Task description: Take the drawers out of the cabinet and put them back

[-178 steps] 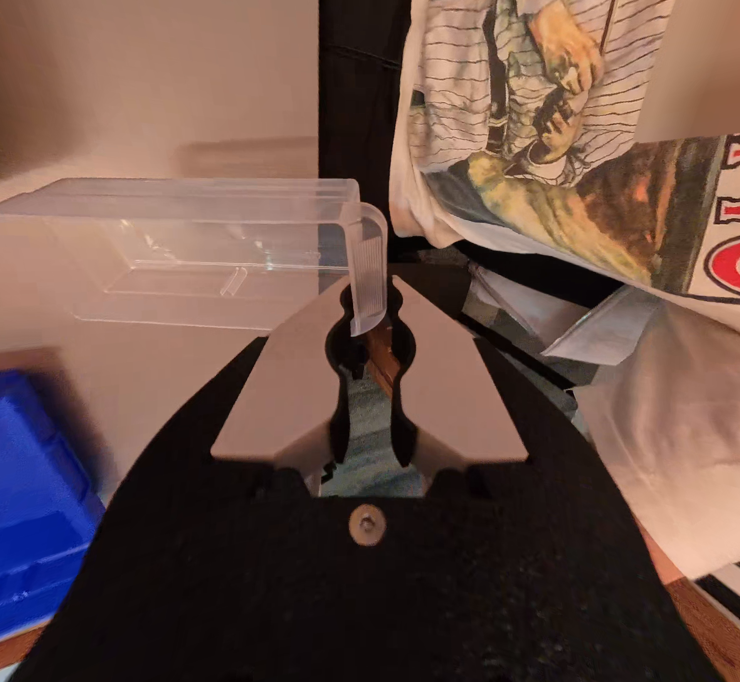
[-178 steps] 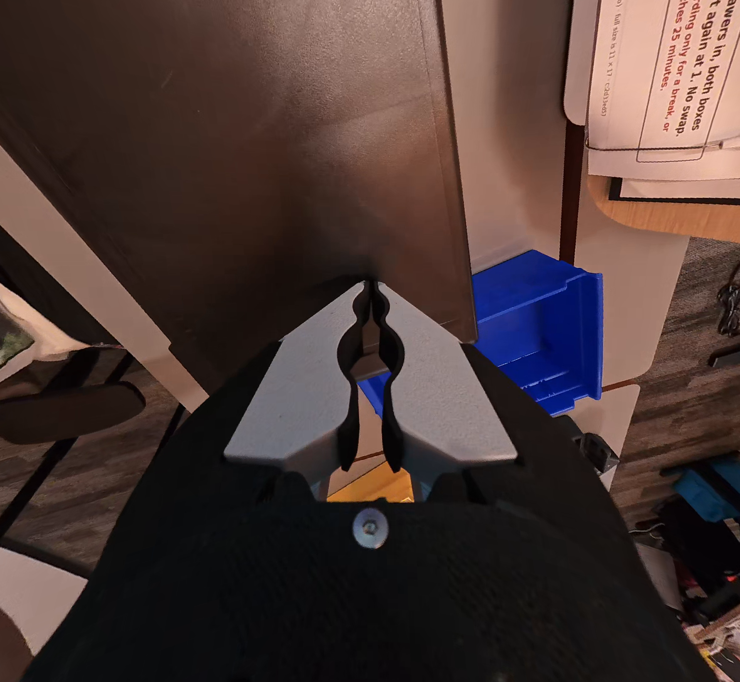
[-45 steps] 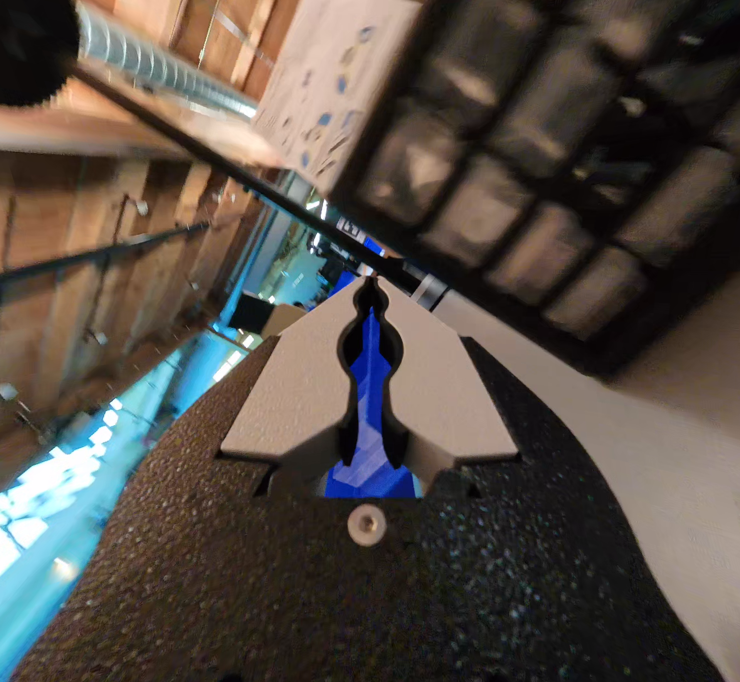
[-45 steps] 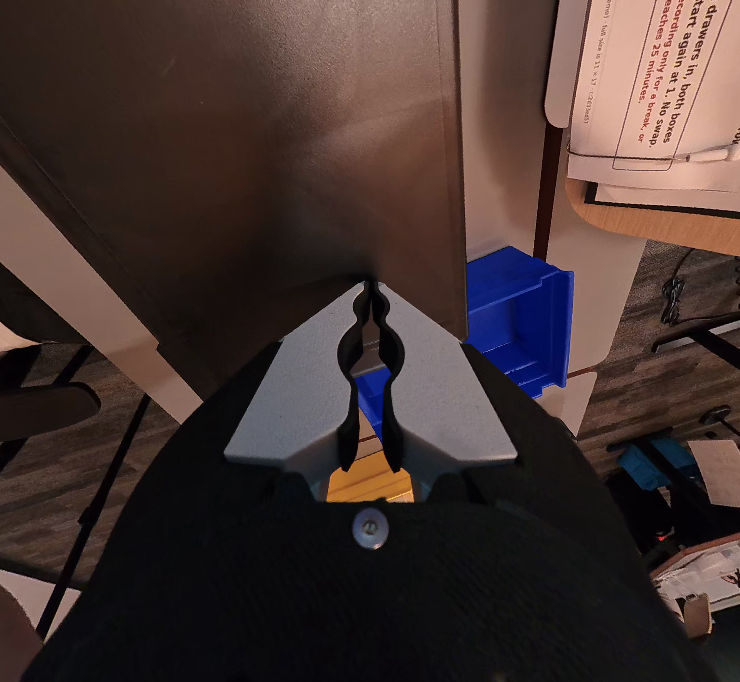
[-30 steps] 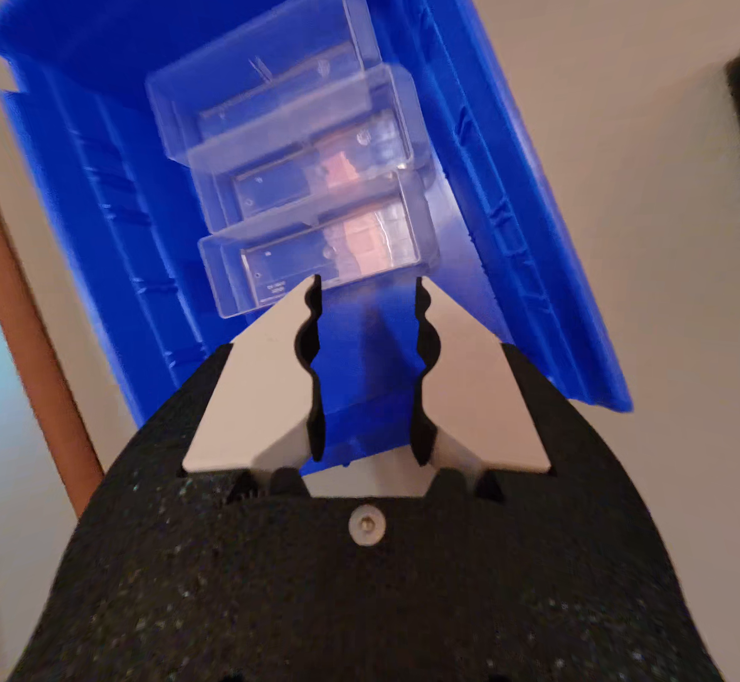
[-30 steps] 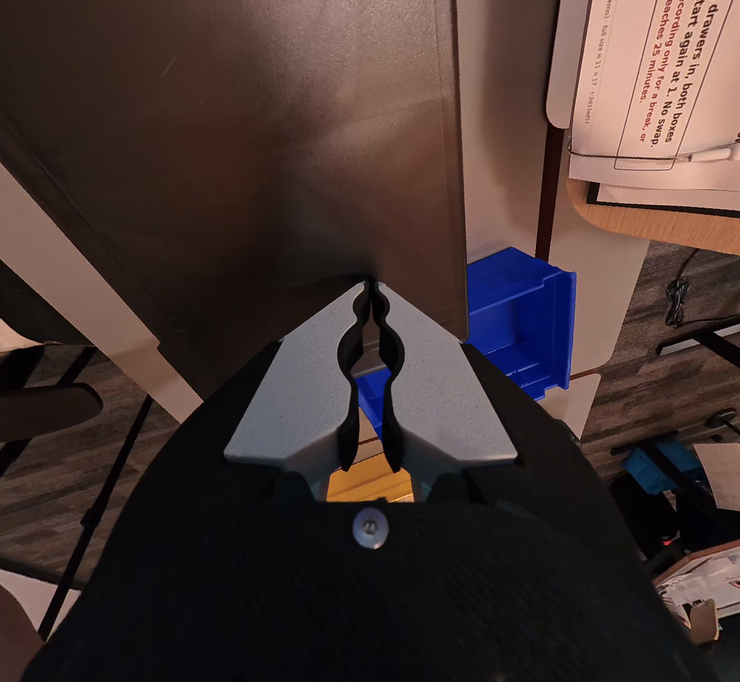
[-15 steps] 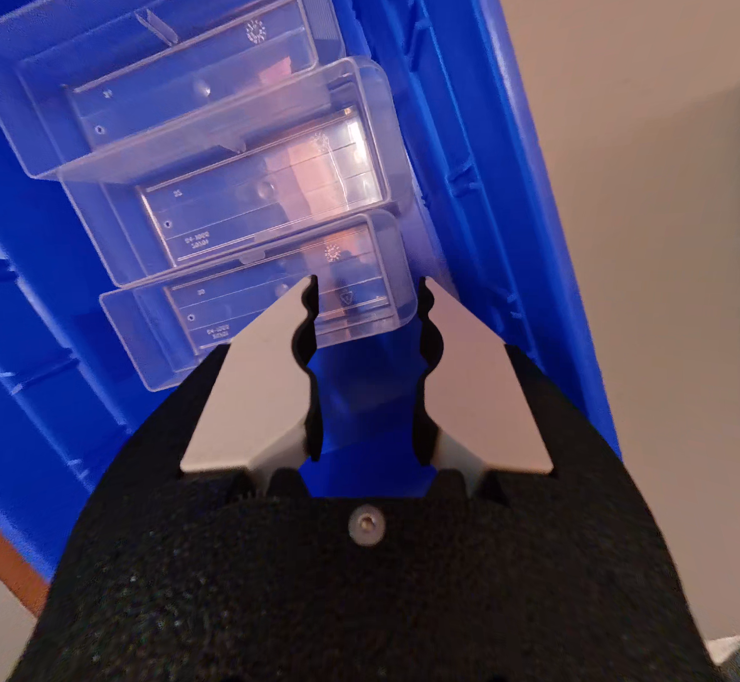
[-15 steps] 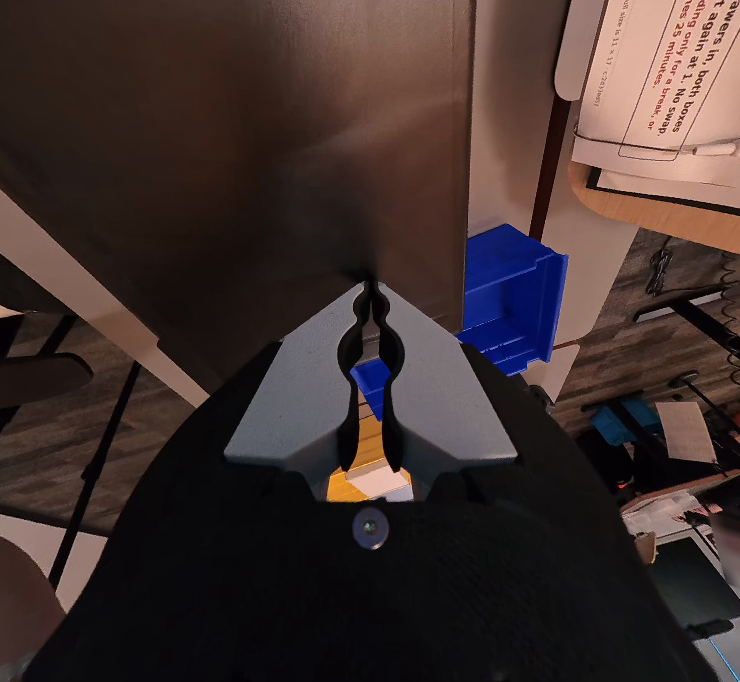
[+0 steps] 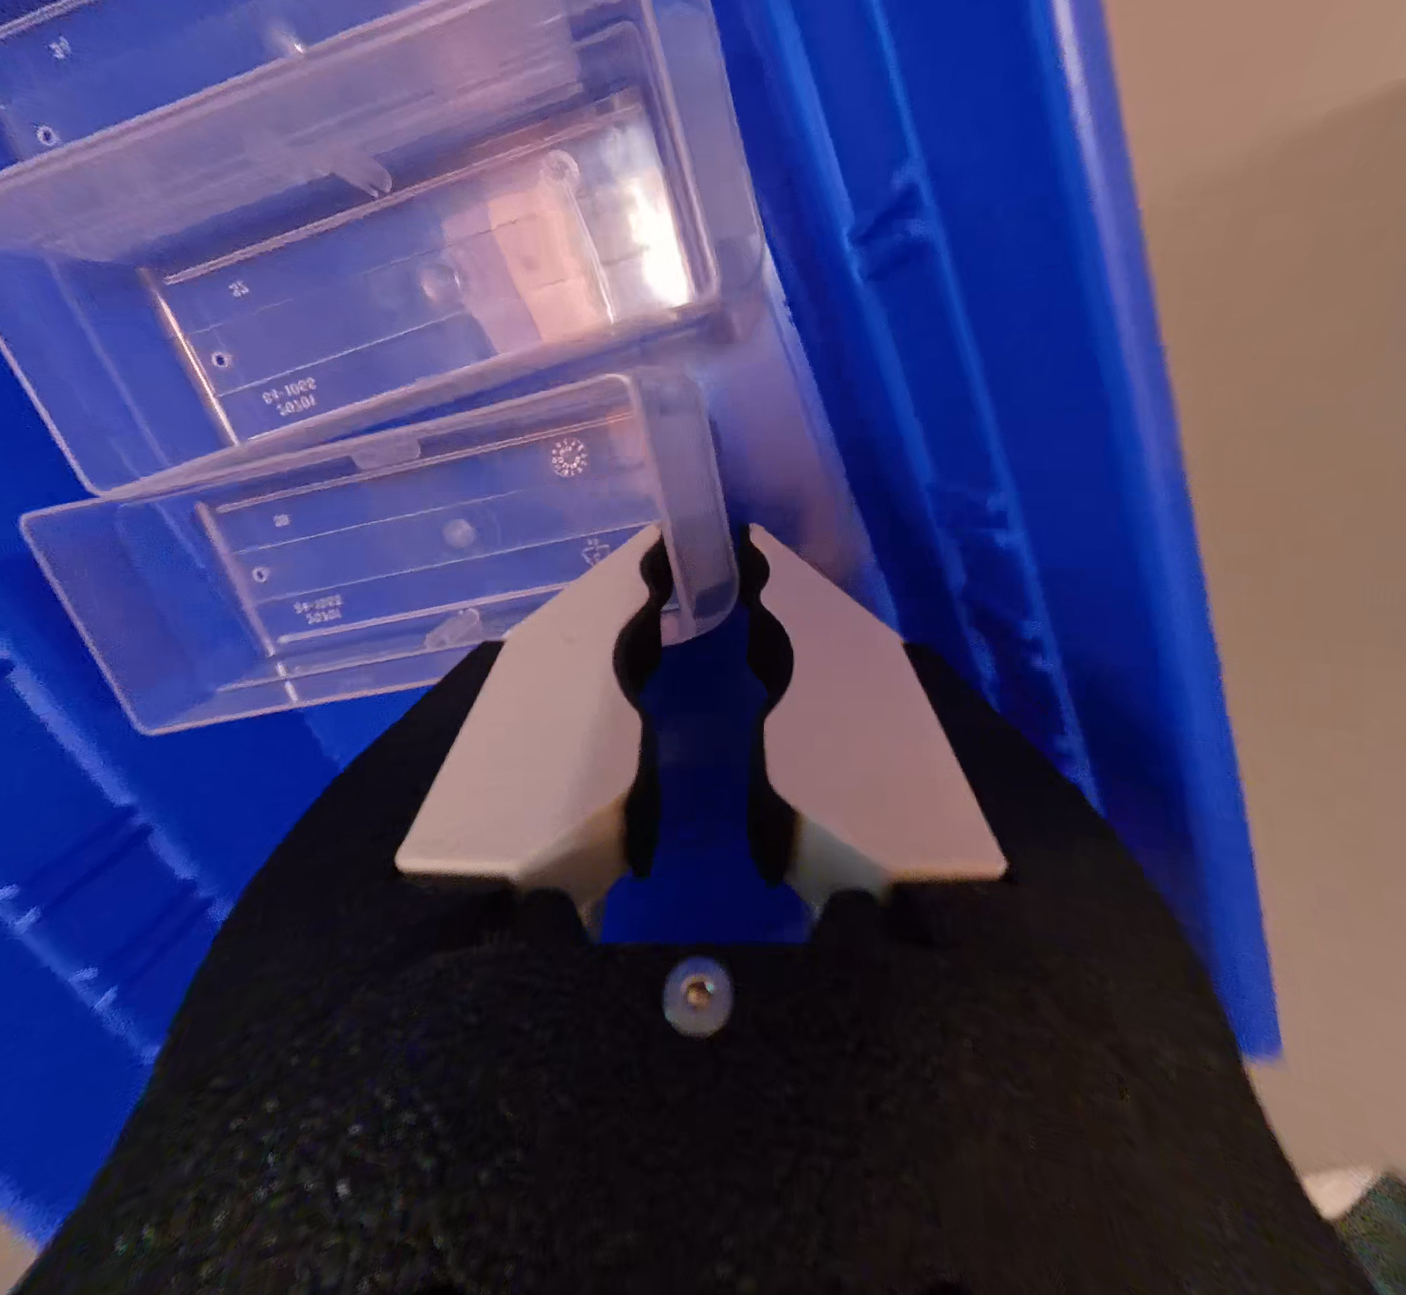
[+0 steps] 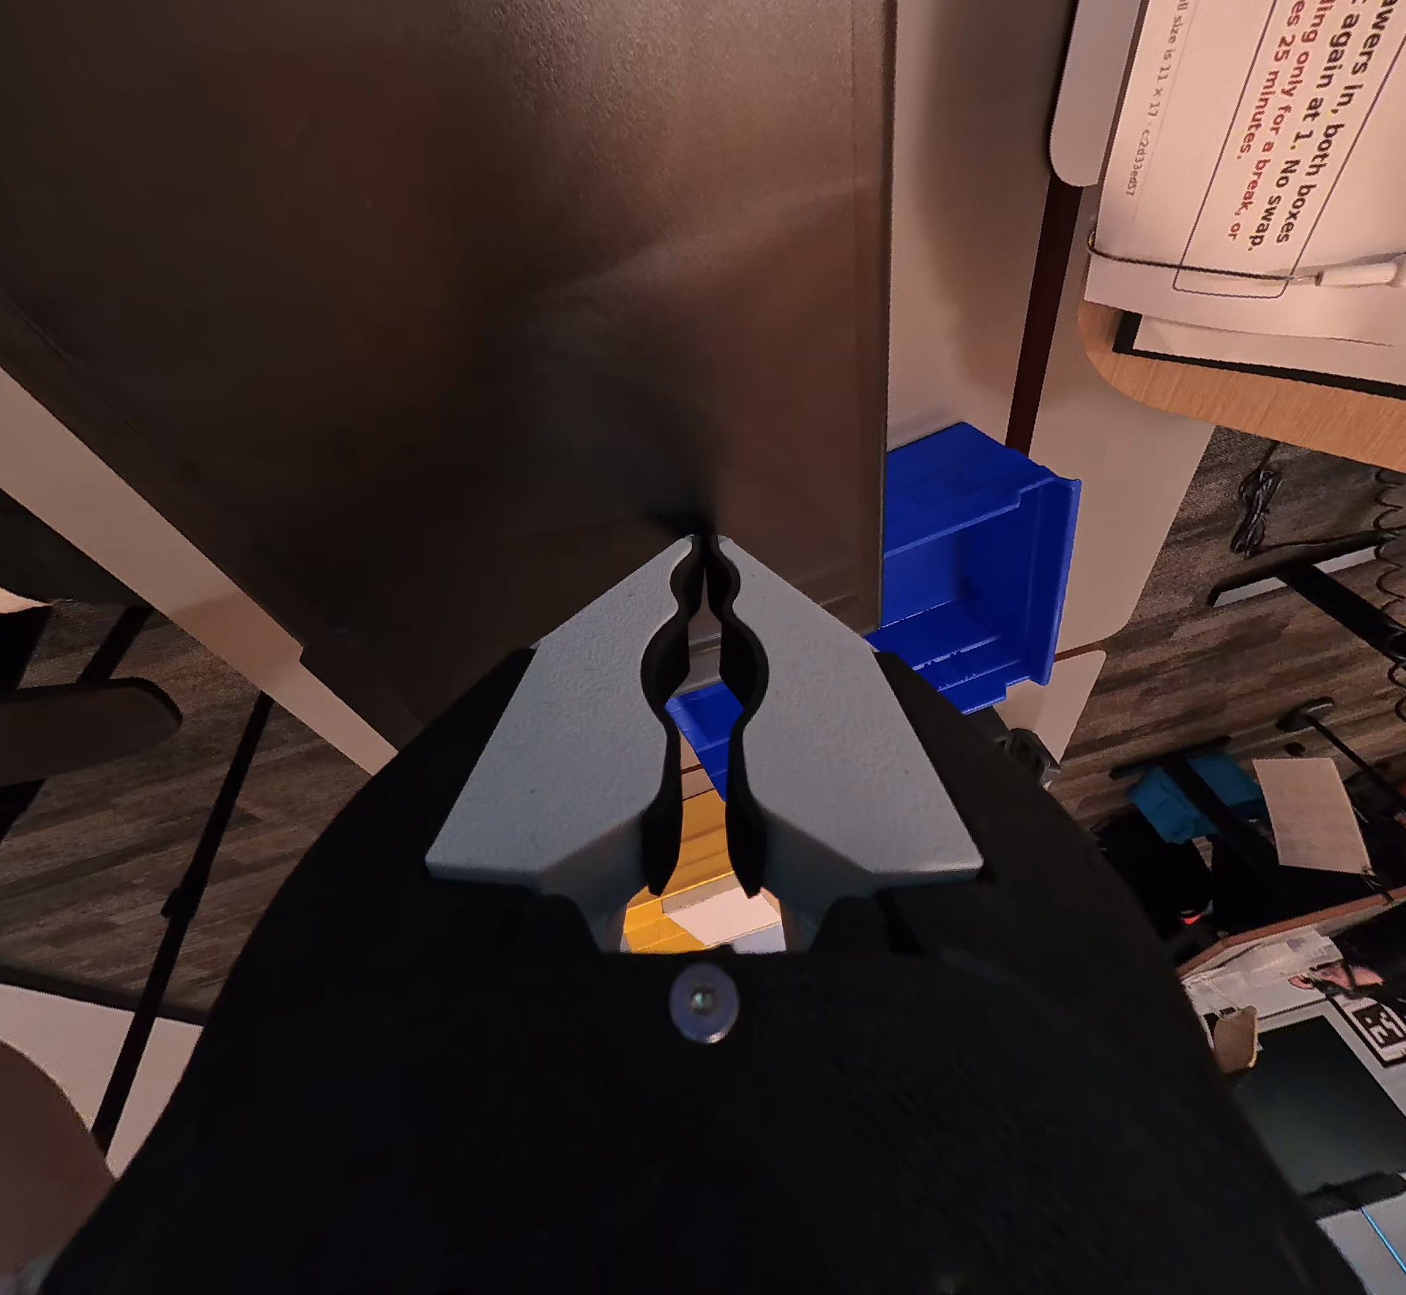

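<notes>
Since half a second ago the left tongs have narrowed from wide to straddle the front lip of the nearest clear drawer; contact not certain, grip not yet firm.

Drawer lies in the blue bin, against its right wall, under a second clear drawer that overlaps it.

Judgement: thin rigid plastic, light, slick; the lip is the sensible hold. Upper drawer and bin wall crowd the lift.

Right tongs unchanged, pinched on the dark cabinet edge.
</notes>
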